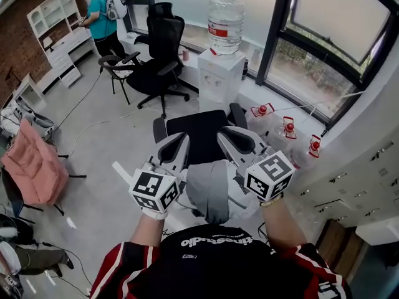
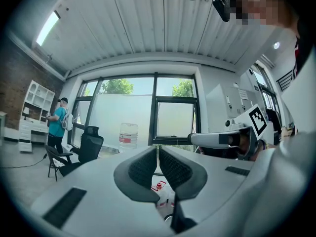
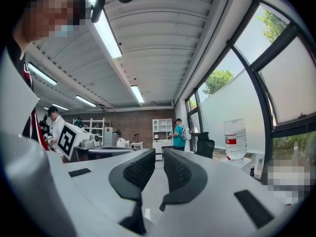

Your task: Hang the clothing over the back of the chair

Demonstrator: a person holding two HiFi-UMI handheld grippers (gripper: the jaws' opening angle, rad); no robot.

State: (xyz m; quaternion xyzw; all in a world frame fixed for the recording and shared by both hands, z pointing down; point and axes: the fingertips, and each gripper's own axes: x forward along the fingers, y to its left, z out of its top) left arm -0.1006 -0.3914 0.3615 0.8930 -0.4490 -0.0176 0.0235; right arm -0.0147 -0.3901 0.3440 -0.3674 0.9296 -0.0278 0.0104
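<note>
**A:** The left gripper (image 2: 158,157) and right gripper (image 3: 159,162) are both pinched down to a thin slit, and nothing is held in either. The grey clothing (image 1: 209,189) is seen draped over the back of the chair (image 1: 198,132), between the two grippers.

**B:** Probably done then, but a slip can't be ruled out. It's bunched into a narrow strip, so if more weight is hung on one side, it could be dragged off. It could also be shaken loose if the chair is bumped by a gripper.
</note>
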